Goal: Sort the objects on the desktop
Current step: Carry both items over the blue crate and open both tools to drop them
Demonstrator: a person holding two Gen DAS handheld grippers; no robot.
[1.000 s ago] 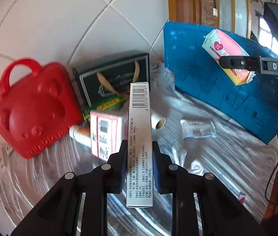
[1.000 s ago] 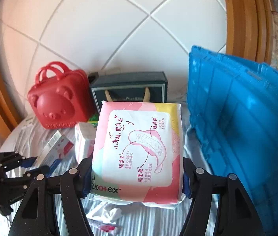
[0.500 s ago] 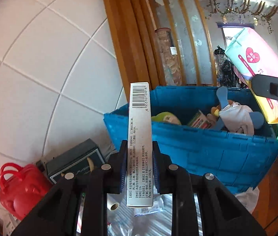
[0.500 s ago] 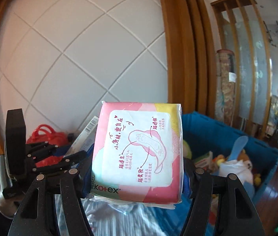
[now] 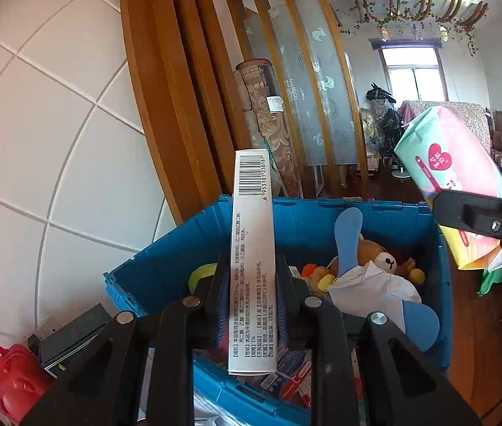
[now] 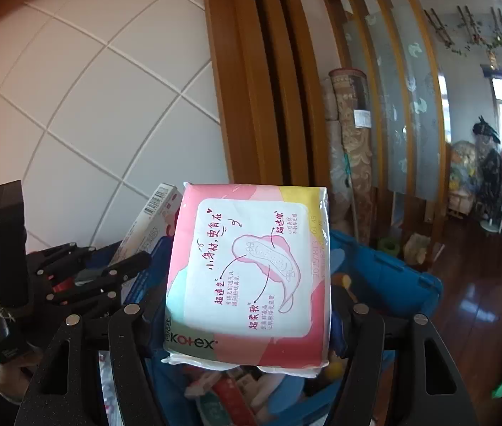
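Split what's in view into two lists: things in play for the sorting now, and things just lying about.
In play: white box in left gripper; pink pad pack in right gripper; blue crate.

Lying about: red bag; rolled rug.

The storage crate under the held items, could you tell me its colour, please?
Blue; the storage crate shows best in the left wrist view.

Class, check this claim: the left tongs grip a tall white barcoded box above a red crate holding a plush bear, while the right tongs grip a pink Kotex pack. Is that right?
Not quite: the crate is blue, not red, as the left wrist view shows. The rest holds: the left tongs grip the white barcoded box above it, the plush bear lies inside, and the right tongs grip the pink Kotex pack.
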